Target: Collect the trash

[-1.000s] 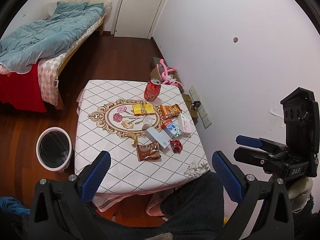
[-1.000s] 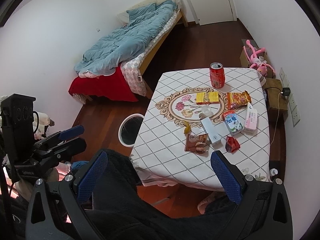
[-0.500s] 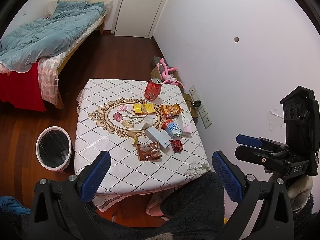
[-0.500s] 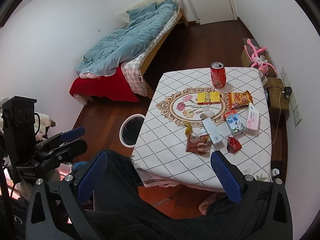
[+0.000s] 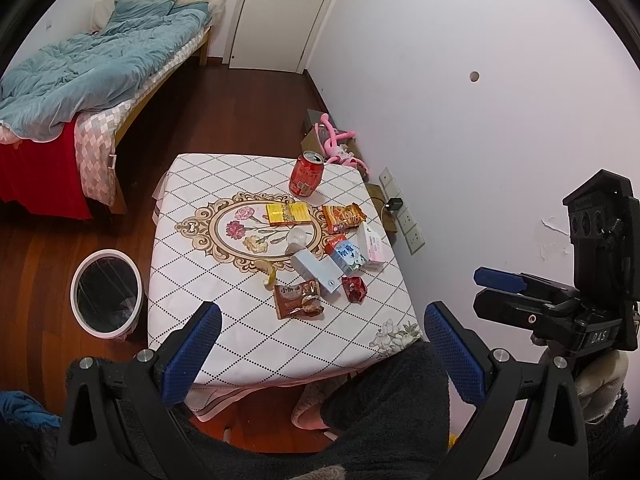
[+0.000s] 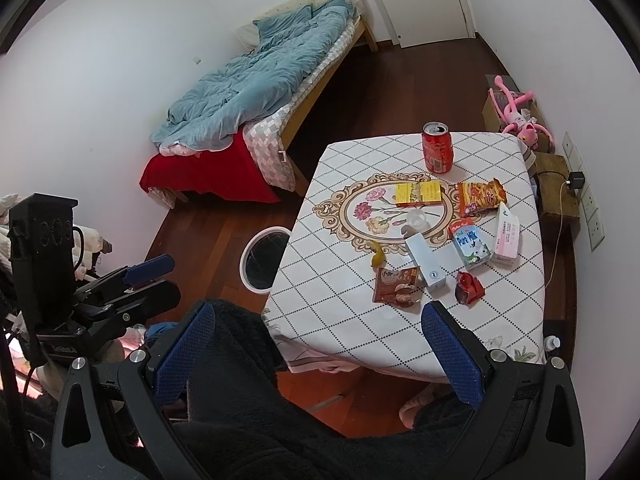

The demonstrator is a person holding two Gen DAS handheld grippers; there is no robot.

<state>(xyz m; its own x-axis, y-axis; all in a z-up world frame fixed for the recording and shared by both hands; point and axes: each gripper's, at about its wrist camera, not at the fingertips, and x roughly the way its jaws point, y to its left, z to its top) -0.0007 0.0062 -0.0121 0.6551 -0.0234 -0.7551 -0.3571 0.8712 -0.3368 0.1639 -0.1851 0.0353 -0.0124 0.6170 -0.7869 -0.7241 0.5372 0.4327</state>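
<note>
Trash lies on a table with a white diamond-pattern cloth [image 5: 224,312]: a red can [image 5: 306,173], a yellow packet [image 5: 287,213], an orange snack bag [image 5: 343,217], a milk carton [image 5: 347,255], a pink-white box [image 5: 372,245], a pale blue box [image 5: 318,270], a brown wrapper [image 5: 298,298], a red wrapper [image 5: 354,289] and a banana peel [image 5: 267,271]. A white bin [image 5: 106,294] with a black liner stands on the floor left of the table. My left gripper [image 5: 320,352] and right gripper [image 6: 316,354] are both open, empty, high above the table's near edge.
A bed [image 5: 88,72] with a blue duvet stands at the far left. A pink toy [image 5: 336,146] and boxes lie by the right wall. A dark fleece sleeve [image 5: 384,408] fills the bottom of both views. The door [image 5: 272,12] is shut.
Both views have drifted slightly; the table sits a touch lower and nearer in frame. The jaws stay open and nothing on the table has moved.
</note>
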